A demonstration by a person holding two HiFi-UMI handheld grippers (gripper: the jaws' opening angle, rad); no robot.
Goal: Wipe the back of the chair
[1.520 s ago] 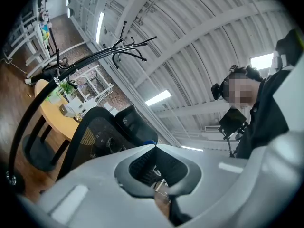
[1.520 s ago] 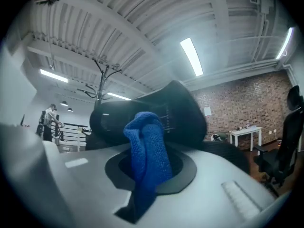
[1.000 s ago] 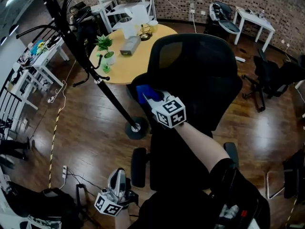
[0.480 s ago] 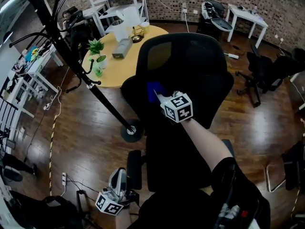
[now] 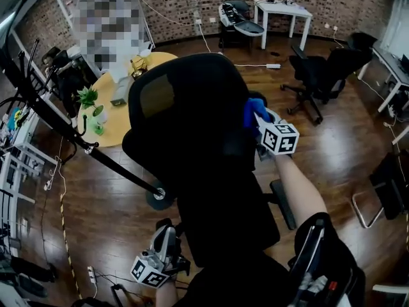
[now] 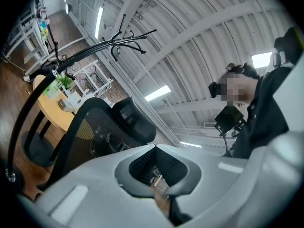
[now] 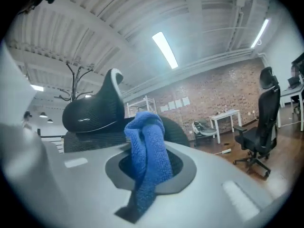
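Head camera: sits above the chair (image 5: pixel 185 120), faces steeply down on its back and the floor, mid range.

Left tool (image 5: pixel 165 242) camera: low, near 7 o'clock of the head view, tilted up at the ceiling, chair at its 8 o'clock.

Right tool (image 5: pixel 257 117) camera: at the chair's 3 o'clock, close in, blue cloth (image 7: pixel 147 160) filling its near field.

I find the chair in all three views. The yellow bench (image 5: pixel 118 130) is shared by head and left, the white bench (image 5: pixel 281 8) by head and right.

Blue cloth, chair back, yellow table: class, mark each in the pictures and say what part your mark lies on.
blue cloth (image 7: pixel 148 156), right gripper view, its bunched middle.
chair back (image 5: pixel 195 123), head view, middle of the black mesh.
yellow table (image 5: pixel 114 125), head view, bare part of its top.
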